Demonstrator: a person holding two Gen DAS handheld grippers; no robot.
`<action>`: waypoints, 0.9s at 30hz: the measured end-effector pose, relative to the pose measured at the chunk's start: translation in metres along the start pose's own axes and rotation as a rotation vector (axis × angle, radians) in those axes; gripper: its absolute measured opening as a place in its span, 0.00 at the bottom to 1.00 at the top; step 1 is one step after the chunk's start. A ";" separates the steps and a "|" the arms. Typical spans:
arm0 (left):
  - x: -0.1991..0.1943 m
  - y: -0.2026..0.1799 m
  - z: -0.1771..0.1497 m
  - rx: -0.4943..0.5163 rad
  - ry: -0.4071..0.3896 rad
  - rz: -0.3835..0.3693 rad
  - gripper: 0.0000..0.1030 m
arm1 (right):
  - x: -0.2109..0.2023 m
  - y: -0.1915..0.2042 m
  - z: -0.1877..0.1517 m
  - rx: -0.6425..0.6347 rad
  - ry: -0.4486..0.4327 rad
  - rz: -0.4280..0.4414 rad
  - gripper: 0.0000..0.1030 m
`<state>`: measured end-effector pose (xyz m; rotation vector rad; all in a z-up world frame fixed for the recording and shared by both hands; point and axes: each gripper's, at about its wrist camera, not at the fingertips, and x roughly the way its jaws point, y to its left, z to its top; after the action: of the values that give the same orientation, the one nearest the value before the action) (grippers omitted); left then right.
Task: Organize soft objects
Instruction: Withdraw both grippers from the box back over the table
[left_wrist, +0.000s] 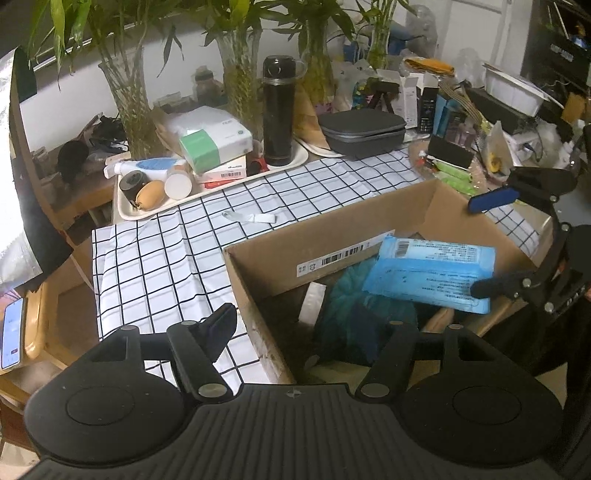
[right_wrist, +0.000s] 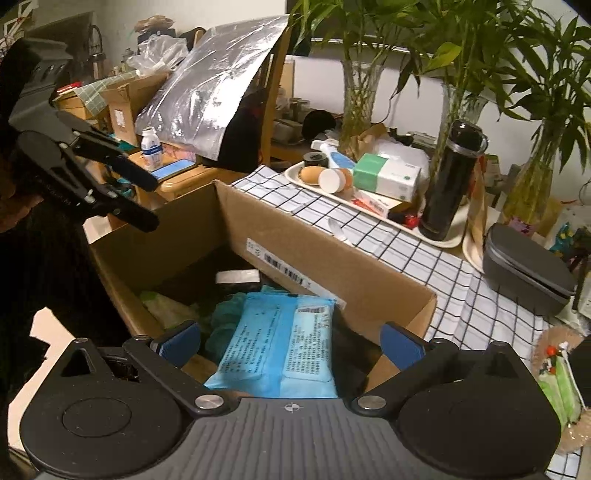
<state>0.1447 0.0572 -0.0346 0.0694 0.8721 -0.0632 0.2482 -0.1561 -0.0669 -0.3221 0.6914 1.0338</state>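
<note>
Both tongs stand open, gripping nothing. Right tongs (right_wrist: 290, 341) straddle the blue wipes pack (right_wrist: 277, 350) lying in the cardboard box (right_wrist: 314, 240). Left tongs (left_wrist: 314, 332) hover beside it.

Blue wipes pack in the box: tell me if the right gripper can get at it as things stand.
Probably yes. The blue wipes pack lies on top in the open cardboard box, right between the right gripper and its wide-open fingers, with nothing over it. The left gripper hangs off to the side.

A white wall (left_wrist: 207, 70) runs behind the cluttered table (left_wrist: 155, 266), which wears a black-gridded white cloth. A wooden chair (right_wrist: 277, 107) stands beside it, under dim indoor light.
</note>
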 end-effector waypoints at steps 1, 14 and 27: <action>0.000 0.000 0.000 0.001 -0.003 -0.001 0.64 | 0.001 -0.001 0.000 0.000 0.000 -0.005 1.00; -0.002 0.008 0.002 -0.031 -0.088 -0.021 0.64 | 0.005 -0.011 0.003 0.031 -0.025 -0.134 1.00; 0.006 0.029 0.007 -0.098 -0.139 -0.031 0.64 | 0.019 -0.033 0.004 0.123 -0.002 -0.208 1.00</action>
<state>0.1560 0.0851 -0.0334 -0.0395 0.7362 -0.0537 0.2846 -0.1572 -0.0792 -0.2793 0.7011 0.7905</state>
